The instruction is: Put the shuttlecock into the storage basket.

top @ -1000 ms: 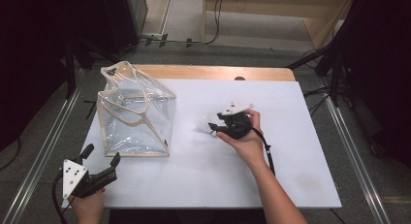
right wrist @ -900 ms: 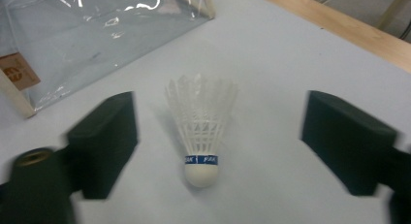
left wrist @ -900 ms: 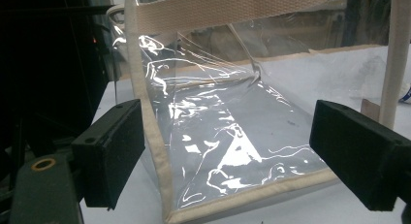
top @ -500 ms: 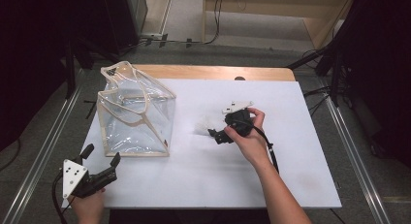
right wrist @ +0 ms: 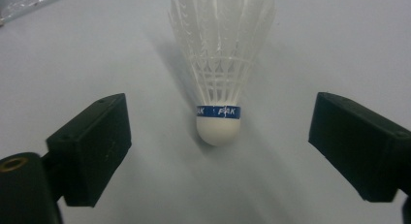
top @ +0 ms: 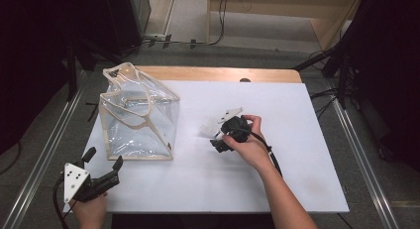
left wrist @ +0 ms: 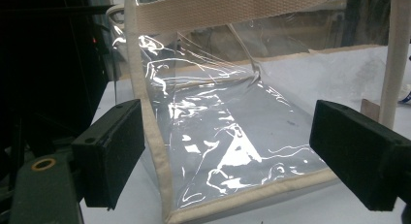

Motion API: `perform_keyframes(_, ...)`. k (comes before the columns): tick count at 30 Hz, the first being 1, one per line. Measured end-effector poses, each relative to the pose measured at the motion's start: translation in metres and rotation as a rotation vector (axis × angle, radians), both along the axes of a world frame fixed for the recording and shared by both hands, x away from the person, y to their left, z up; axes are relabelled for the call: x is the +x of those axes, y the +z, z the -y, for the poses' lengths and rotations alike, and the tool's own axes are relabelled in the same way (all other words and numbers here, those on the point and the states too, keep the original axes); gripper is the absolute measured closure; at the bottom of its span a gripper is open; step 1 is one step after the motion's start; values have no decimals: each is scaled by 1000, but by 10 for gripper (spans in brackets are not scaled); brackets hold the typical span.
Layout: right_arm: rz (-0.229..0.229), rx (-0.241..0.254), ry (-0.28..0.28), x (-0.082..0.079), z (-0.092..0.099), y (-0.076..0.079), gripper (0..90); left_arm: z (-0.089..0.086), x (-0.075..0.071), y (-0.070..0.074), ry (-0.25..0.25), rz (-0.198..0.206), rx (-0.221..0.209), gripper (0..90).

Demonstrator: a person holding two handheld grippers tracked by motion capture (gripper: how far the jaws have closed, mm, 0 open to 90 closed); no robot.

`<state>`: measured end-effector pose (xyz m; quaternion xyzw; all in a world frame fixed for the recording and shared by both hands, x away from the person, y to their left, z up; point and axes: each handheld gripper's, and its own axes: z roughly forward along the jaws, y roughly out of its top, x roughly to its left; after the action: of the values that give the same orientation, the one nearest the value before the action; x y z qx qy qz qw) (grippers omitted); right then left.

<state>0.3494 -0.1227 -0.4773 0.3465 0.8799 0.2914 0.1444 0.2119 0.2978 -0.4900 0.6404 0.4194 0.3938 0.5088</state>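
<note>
**Open jaws around a shuttlecock on the white table**

We see the right gripper (right wrist: pixel 218 151) with its black jaws standing wide, having just been opening and then closing slightly; the white feathered shuttlecock with a blue band (right wrist: pixel 220 78) lies on the white tabletop (top: pixel 297 140) between them, cork end toward the camera, touched by neither pad. In the high view that shuttlecock (top: pixel 208 129) rests just beyond the right gripper (top: pixel 218 141), right of the clear plastic bag with beige fabric trim (top: pixel 138 120). Our left gripper (top: pixel 103 159) hovers at the table's near left corner, jaws apart and empty, pointing at the bag's lower edge (left wrist: pixel 232 195).
</note>
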Motion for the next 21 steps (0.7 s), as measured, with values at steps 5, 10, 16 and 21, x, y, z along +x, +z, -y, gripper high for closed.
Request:
perform_keyframes(5,-40,3,-5,3,2,-1,174,0,0,0,0,0,0,133)
perform_keyframes(10,-73,8,-12,5,3,-4,280,0,0,0,0,0,0,133)
perform_keyframes(16,-82,-23,-16,7,-2,-8,371,0,0,0,0,0,0,133)
perform_keyframes(21,-106,-23,-8,10,-5,-11,451,0,0,0,-1,0,-1,133)
